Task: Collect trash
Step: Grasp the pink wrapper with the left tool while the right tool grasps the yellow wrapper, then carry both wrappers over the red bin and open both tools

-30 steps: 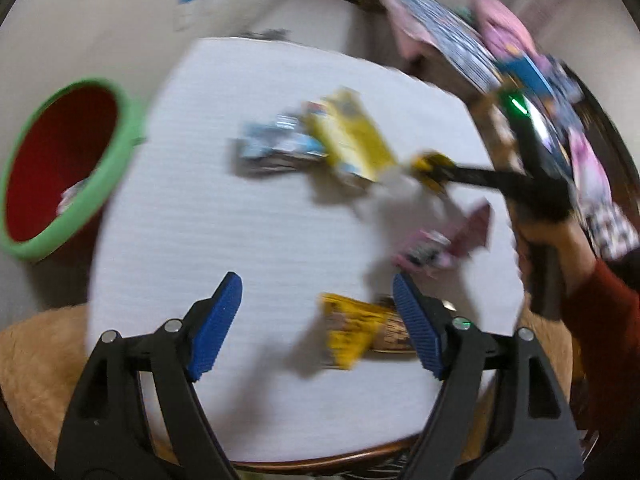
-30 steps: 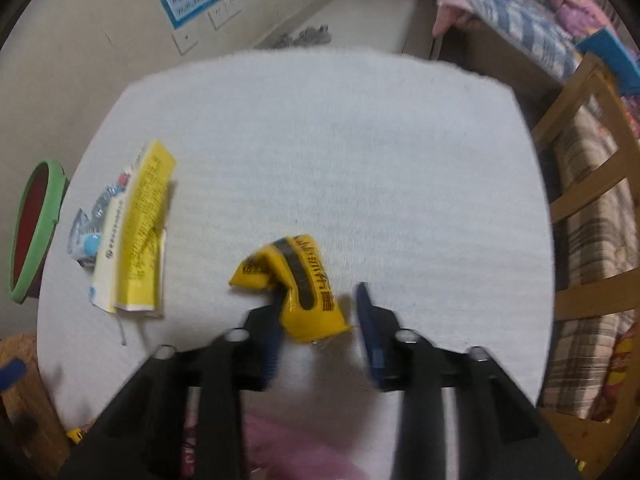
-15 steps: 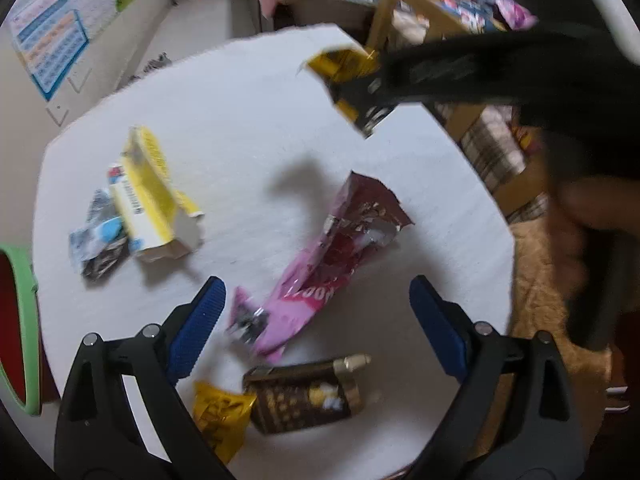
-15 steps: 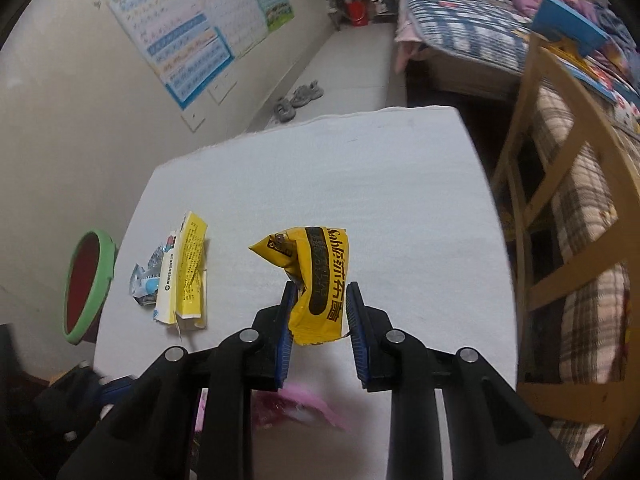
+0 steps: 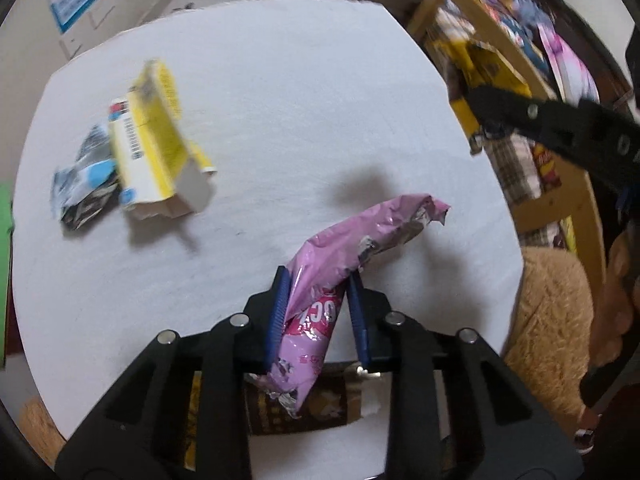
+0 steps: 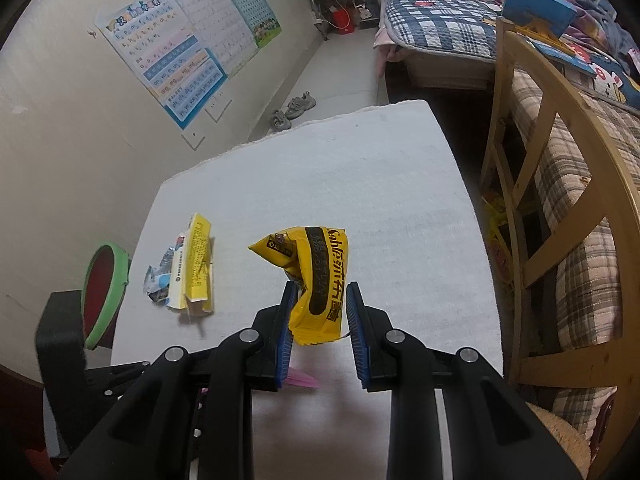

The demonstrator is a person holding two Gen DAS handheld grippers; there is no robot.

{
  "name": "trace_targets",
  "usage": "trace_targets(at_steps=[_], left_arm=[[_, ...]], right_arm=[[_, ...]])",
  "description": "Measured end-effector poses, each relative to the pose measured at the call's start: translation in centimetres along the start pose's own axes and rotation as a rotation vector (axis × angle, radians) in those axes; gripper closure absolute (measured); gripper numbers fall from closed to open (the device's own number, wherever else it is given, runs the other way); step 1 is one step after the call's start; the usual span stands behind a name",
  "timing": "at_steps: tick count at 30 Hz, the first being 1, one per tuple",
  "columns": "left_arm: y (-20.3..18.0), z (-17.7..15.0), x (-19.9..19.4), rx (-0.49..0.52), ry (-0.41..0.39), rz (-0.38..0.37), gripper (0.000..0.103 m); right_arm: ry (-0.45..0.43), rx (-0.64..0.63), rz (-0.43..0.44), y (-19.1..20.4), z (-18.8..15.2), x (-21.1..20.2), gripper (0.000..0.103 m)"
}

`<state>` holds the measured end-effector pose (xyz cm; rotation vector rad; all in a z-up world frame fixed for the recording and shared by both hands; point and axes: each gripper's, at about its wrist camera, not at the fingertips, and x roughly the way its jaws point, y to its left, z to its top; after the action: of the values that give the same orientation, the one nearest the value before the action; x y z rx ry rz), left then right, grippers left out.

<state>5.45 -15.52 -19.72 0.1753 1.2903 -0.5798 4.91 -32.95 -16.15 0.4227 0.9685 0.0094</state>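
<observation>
My left gripper (image 5: 318, 312) is shut on a pink snack wrapper (image 5: 352, 236) at the near edge of the white table (image 5: 280, 80). My right gripper (image 6: 320, 320) is shut on a yellow wrapper (image 6: 320, 276) and holds it above the table (image 6: 360, 184); the right gripper also shows at the right of the left wrist view (image 5: 560, 120). A torn yellow box (image 5: 156, 140) and a blue-black wrapper (image 5: 84, 180) lie at the table's left. A brown packet (image 5: 304, 408) lies under my left gripper. The red bin with a green rim (image 6: 104, 292) stands left of the table.
A wooden chair frame (image 6: 560, 208) with a plaid cushion stands right of the table. A bed (image 6: 440, 20) lies beyond it. Posters (image 6: 180, 56) hang on the left wall. A tan furry cushion (image 5: 548, 320) sits at the table's right front.
My left gripper has closed on the pink wrapper. My right gripper has lifted the yellow wrapper higher off the table.
</observation>
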Motion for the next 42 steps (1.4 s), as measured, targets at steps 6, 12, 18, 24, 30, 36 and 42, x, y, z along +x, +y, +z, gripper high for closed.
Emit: trace_targets(at_steps=[6,12,18,24,30,36,42], left_arm=[[1.5,-1.1,-3.5,-0.102,-0.090,-0.001,0.076],[2.2,-1.0,-6.0,-0.129,-0.160,0.021,0.076],[2.8,-0.8,-7.8,-0.142,-0.215,0.034,0.076],[3.4,-0.9,-8.4,-0.158,-0.232,0.045,0.076],[4.3,-1.5,-8.4,-0.180,-0.229,0.049,0.076],[5.0,-1.7,-8.8,-0.197,-0.240,0.055,0.076],[6.0,-1.8,-9.0,-0.221,-0.248,0.065,0.076]], right_arm=[[-0.007,0.002,0.013,0.8,-0.3,-0.1,0.078],[0.006,-0.011,0.027,2.1,-0.8,0.1,0.078],[0.022,-0.055,0.036,3.8,-1.6,0.3,0.078],[0.040,-0.084,0.052,5.0,-2.4,0.7,0.078],[0.058,-0.105,0.063,6.0,-3.0,1.1,0.078],[0.067,-0.118,0.066,6.6,-3.4,1.3,0.078],[0.071,-0.136,0.059,7.2,-3.6,1.5,0.078]])
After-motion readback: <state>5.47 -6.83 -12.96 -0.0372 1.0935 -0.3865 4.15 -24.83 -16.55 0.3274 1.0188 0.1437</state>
